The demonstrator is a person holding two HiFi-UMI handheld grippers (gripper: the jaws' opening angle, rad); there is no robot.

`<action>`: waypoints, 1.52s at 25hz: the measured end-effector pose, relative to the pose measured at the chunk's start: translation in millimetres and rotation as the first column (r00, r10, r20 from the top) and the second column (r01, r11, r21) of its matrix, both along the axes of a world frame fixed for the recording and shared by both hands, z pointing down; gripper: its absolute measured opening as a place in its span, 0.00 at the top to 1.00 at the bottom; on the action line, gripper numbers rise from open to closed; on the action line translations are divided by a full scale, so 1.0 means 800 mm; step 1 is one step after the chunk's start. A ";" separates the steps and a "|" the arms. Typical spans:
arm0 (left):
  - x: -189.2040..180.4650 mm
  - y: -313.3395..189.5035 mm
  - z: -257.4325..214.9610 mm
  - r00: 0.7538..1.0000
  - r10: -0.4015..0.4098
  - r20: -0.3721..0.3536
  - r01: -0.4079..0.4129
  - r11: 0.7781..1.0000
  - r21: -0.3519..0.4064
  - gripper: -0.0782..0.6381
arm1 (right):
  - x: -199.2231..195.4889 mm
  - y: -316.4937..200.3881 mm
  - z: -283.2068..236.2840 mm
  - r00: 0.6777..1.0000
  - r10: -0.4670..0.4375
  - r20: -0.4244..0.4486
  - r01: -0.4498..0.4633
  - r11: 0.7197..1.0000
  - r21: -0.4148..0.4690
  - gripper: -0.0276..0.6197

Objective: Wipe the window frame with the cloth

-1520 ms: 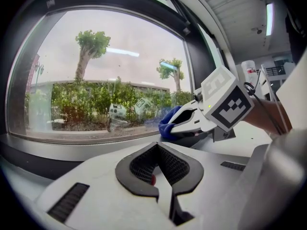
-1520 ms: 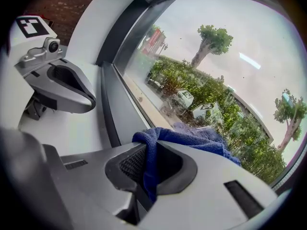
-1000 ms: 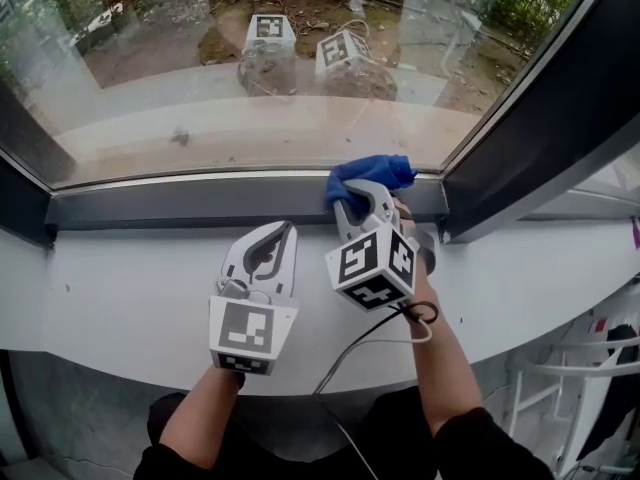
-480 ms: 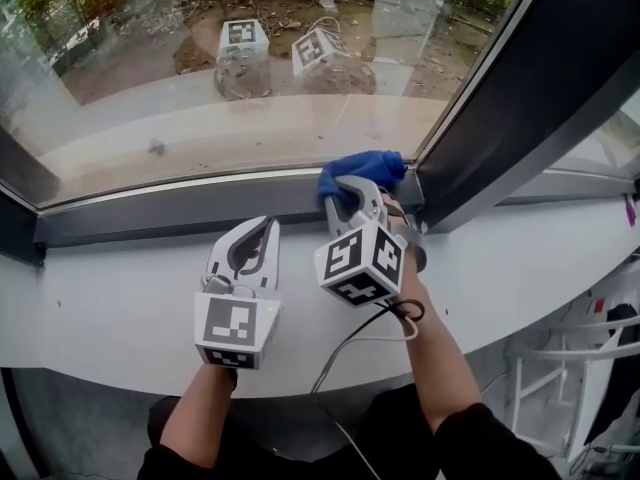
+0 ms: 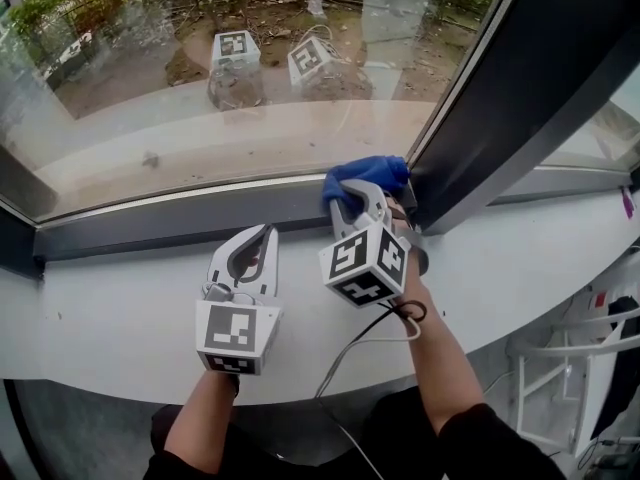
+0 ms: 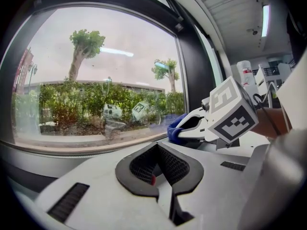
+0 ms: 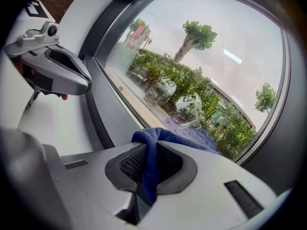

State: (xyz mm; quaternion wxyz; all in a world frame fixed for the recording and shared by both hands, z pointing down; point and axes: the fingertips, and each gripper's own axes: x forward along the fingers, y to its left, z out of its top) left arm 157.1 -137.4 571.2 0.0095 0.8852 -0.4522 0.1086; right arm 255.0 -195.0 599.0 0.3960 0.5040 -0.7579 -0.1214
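Note:
My right gripper (image 5: 350, 200) is shut on a blue cloth (image 5: 366, 174) and presses it onto the dark grey bottom rail of the window frame (image 5: 170, 218), close to the corner where the slanted upright frame bar (image 5: 500, 98) begins. In the right gripper view the cloth (image 7: 192, 140) hangs between the jaws of the right gripper (image 7: 152, 147). My left gripper (image 5: 264, 236) lies on the white sill just left of it, shut and empty. In the left gripper view the left gripper (image 6: 157, 150) points at the glass, with the right gripper (image 6: 184, 128) and the cloth (image 6: 173, 132) to its right.
The white sill (image 5: 100, 308) runs below the rail. The glass pane (image 5: 200, 128) reflects both marker cubes (image 5: 232, 48). A black cable (image 5: 345, 353) trails from the right gripper. A white rack (image 5: 560, 368) stands below the sill at the lower right.
The right gripper with the cloth has slid a little right along the rail, closer to the corner with the upright bar. The left gripper has stayed on the sill.

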 end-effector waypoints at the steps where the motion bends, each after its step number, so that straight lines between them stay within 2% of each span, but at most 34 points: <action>1: 0.000 0.000 0.000 1.000 -0.002 -0.006 0.002 1.000 -0.001 0.88 | 0.003 0.000 0.000 1.000 0.006 -0.002 -0.006 1.000 0.001 0.92; 8: -0.004 -0.003 0.004 1.000 -0.012 -0.003 0.012 1.000 -0.017 0.88 | 0.020 -0.002 0.000 0.999 0.040 0.023 -0.040 0.999 0.001 0.92; 18: 0.001 0.002 0.012 1.000 -0.003 0.010 0.003 1.000 -0.023 0.88 | 0.051 -0.011 0.001 0.985 0.149 0.084 -0.147 0.989 -0.030 0.92; 21: -0.001 0.002 0.013 1.000 -0.003 0.028 0.004 0.999 -0.033 0.88 | 0.059 -0.013 -0.002 0.977 0.176 0.120 -0.174 0.984 -0.031 0.92; 28: 0.004 0.003 0.008 1.000 0.007 0.001 -0.007 1.000 -0.016 0.88 | 0.066 -0.012 -0.010 0.950 0.224 0.217 -0.229 0.973 -0.003 0.92; 31: 0.004 0.003 0.005 1.000 0.007 -0.007 -0.007 1.000 -0.013 0.88 | 0.067 -0.013 -0.013 0.920 0.255 0.299 -0.265 0.964 -0.005 0.92; 34: 0.003 0.003 0.004 1.000 0.008 -0.009 -0.008 1.000 -0.015 0.88 | 0.071 -0.011 -0.011 0.863 0.310 0.399 -0.322 0.946 -0.038 0.92; 36: 0.004 0.004 0.005 1.000 0.011 -0.021 -0.012 1.000 -0.017 0.88 | 0.078 -0.012 -0.014 0.816 0.341 0.467 -0.360 0.931 -0.052 0.91; 37: 0.005 0.005 0.005 0.999 0.013 -0.029 -0.014 1.000 -0.017 0.88 | 0.082 -0.012 -0.015 0.782 0.356 0.512 -0.379 0.923 -0.064 0.91; 38: 0.005 0.006 0.004 0.999 0.013 -0.033 -0.014 1.000 -0.018 0.88 | 0.085 -0.012 -0.016 0.734 0.372 0.568 -0.396 0.914 -0.088 0.91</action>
